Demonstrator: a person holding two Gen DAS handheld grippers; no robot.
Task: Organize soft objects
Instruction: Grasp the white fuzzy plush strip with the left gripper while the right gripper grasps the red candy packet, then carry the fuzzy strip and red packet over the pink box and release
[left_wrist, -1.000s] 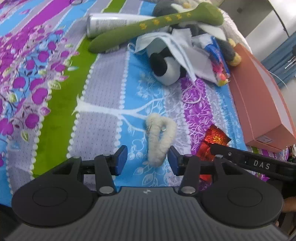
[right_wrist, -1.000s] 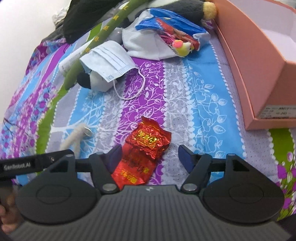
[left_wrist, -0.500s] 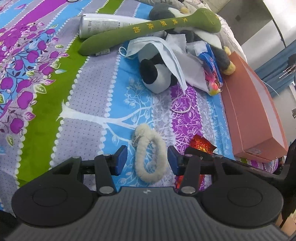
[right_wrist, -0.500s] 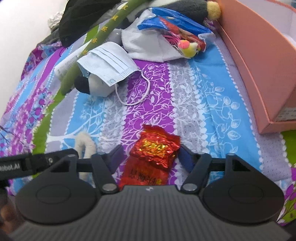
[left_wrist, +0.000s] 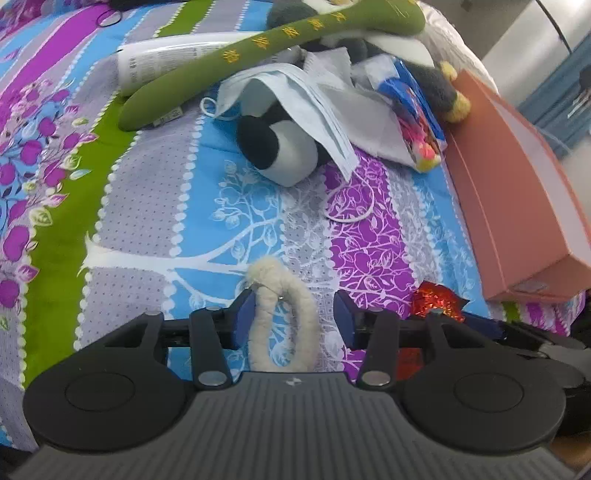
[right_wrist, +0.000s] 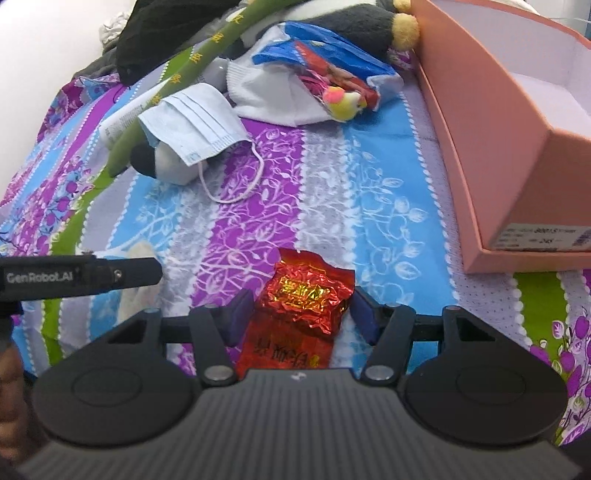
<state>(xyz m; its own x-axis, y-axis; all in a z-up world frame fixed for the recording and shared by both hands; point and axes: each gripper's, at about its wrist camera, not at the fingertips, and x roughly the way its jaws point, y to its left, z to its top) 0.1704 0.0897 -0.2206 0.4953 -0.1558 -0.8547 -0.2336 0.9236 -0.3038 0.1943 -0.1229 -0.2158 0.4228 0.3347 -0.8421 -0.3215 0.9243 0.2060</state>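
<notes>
On the striped floral bedsheet (left_wrist: 155, 206) I straddle the fluffy white loop (left_wrist: 282, 314) with my open left gripper (left_wrist: 293, 319), while my right gripper (right_wrist: 301, 314), jaws just closing, brackets the red foil packet (right_wrist: 306, 295), ready for the pink box (right_wrist: 491, 122).

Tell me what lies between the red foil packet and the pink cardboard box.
In the right wrist view, nothing: only bare striped floral bedsheet separates the red foil packet from the pink cardboard box.

We see a bedsheet (left_wrist: 155, 206) striped purple, blue, grey, green with white tree prints; cream fluffy loop (left_wrist: 284, 317); crinkly red-gold foil packet (right_wrist: 306, 299); salmon-pink box (right_wrist: 491, 147); pale blue mask (right_wrist: 192, 125); green plush stick (left_wrist: 273, 44) with yellow characters.
</notes>
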